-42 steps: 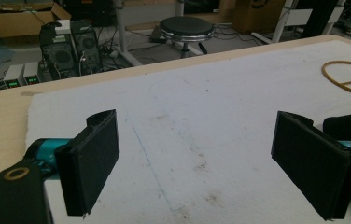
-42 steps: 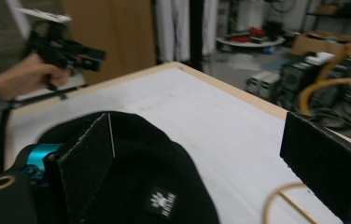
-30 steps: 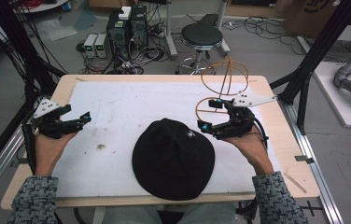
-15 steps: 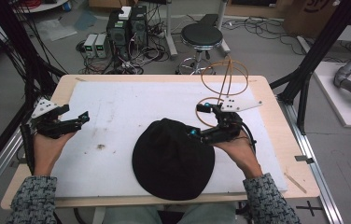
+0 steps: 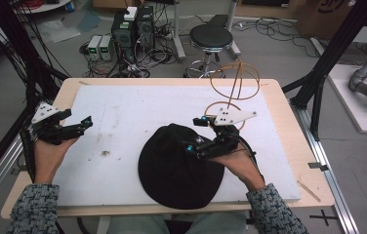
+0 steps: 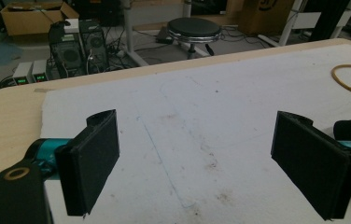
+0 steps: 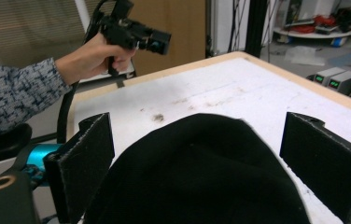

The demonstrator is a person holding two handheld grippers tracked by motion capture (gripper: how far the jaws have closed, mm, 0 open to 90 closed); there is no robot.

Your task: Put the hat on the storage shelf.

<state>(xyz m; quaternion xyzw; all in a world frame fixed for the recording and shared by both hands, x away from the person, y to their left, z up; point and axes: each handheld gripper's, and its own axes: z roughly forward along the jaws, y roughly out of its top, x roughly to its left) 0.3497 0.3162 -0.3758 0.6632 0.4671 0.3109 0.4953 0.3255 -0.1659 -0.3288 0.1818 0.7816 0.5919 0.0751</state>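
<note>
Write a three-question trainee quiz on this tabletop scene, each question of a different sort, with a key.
1. True or false: the black hat lies flat on the white mat.
2. Multiple choice: the right gripper is A) shut on the hat, B) open with its jaws on either side of the hat's top, C) lying on the stool.
3. Fill in: the left gripper is held ____ above the mat's left edge, gripping nothing.

Key: 1 true; 2 B; 3 open. The wire stand rises behind the right gripper, at the table's far right.
</note>
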